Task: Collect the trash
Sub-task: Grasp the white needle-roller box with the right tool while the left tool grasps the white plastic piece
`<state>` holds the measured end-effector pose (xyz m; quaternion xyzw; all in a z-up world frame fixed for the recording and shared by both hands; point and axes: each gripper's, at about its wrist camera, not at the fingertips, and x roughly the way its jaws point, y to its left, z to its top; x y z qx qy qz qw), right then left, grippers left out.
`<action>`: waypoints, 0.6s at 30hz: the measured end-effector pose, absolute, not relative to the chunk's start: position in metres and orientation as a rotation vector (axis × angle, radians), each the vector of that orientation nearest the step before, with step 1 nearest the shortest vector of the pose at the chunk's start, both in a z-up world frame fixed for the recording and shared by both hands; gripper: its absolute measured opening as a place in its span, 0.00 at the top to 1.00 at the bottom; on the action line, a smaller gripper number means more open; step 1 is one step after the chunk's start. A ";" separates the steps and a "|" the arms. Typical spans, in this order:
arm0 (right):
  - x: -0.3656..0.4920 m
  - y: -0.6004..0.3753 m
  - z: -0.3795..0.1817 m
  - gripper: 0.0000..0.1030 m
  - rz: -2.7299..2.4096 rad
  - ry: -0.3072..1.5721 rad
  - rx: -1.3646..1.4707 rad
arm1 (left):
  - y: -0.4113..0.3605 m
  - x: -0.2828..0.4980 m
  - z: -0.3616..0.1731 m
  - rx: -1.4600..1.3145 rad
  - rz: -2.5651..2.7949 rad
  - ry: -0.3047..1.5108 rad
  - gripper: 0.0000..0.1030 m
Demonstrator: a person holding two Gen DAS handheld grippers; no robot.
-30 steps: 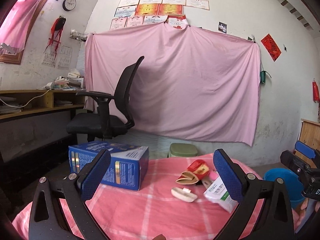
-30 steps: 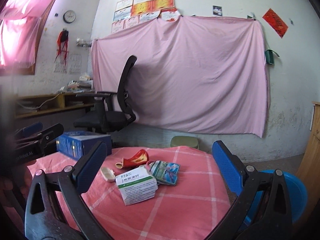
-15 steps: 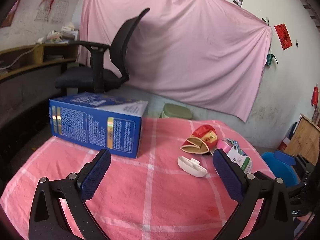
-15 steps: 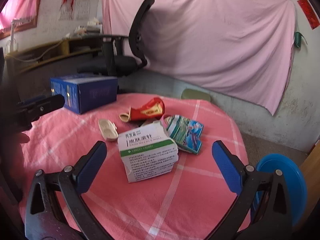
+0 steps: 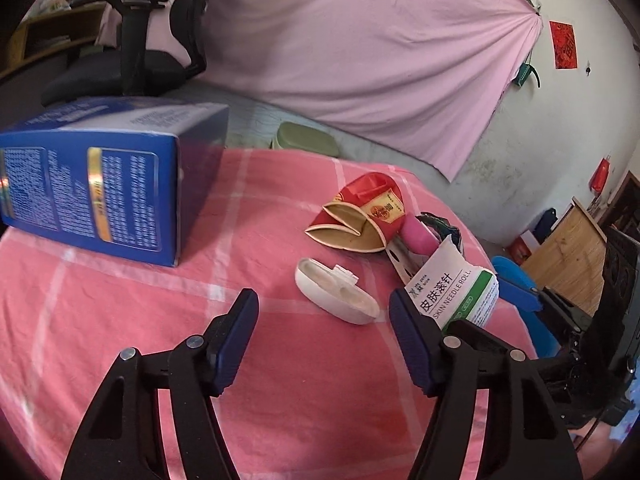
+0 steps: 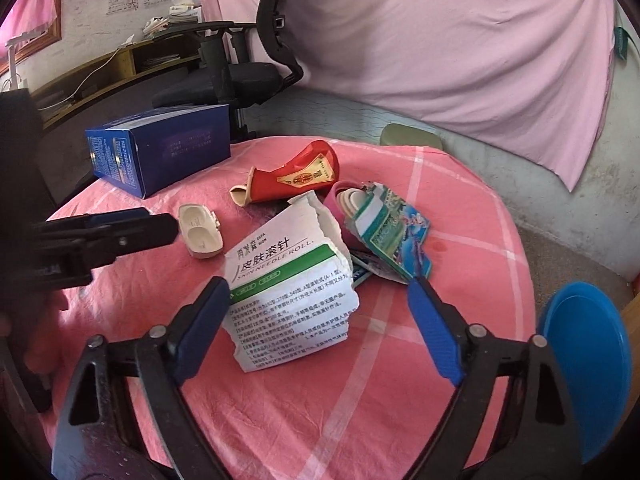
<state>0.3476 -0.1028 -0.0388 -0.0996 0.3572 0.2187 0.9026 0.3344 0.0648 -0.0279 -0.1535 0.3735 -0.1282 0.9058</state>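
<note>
Jaws of left gripper [image 5: 324, 316] closing, empty; right gripper [image 6: 320, 304] spread astride torn "SKIN NEEDLE ROLL" box [image 6: 288, 280].

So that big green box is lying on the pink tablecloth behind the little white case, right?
Not quite: the big box is blue, not green, as the left wrist view shows. It does lie on the pink tablecloth, behind the little white case.

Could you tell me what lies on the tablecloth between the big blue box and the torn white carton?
In the right wrist view, a small cream plastic case lies open between the blue box and the white carton.
</note>
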 end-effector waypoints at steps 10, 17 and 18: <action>0.344 -0.113 -0.035 0.33 0.481 0.734 -0.148 | 0.058 0.348 -0.034 -0.343 -0.271 0.836 0.65; 0.345 -0.113 -0.036 0.33 0.507 0.751 -0.134 | 0.061 0.356 -0.039 -0.382 -0.237 0.852 0.83; 0.344 -0.112 -0.037 0.33 0.508 0.753 -0.139 | 0.063 0.357 -0.040 -0.399 -0.247 0.856 0.84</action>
